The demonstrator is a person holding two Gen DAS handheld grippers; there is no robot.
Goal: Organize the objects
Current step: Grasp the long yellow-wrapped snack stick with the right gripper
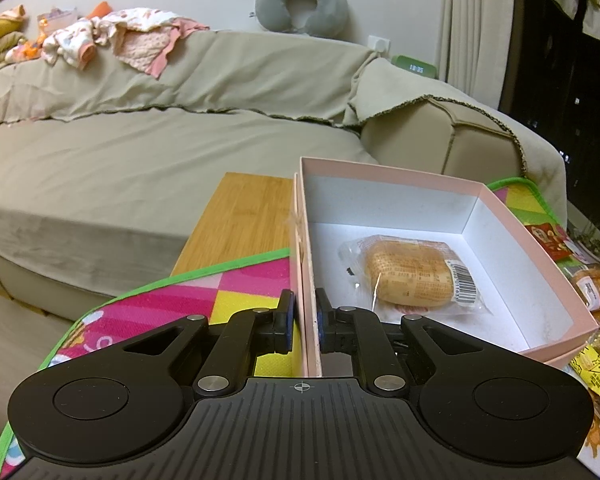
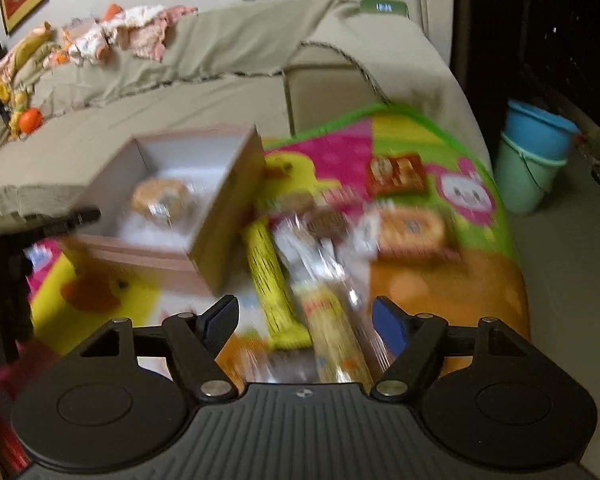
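Box [image 1: 512,224] wall — pinched by left hand-held gripper [image 1: 305,322].

Left wrist cam sits low, right up against the pink box [image 1: 500,216], looking fwd along its near-left wall w/ the sofa [image 1: 140,152] beyond. Right wrist cam is higher & further back, tilted down over the play mat [image 2: 440,144] and blurred snack packets [image 2: 332,280], facing the same sofa [image 2: 220,92]. Both views share the box [image 2: 228,200], the wrapped bread [image 1: 412,272] inside it, mat, sofa & neck pillow [image 1: 300,0].
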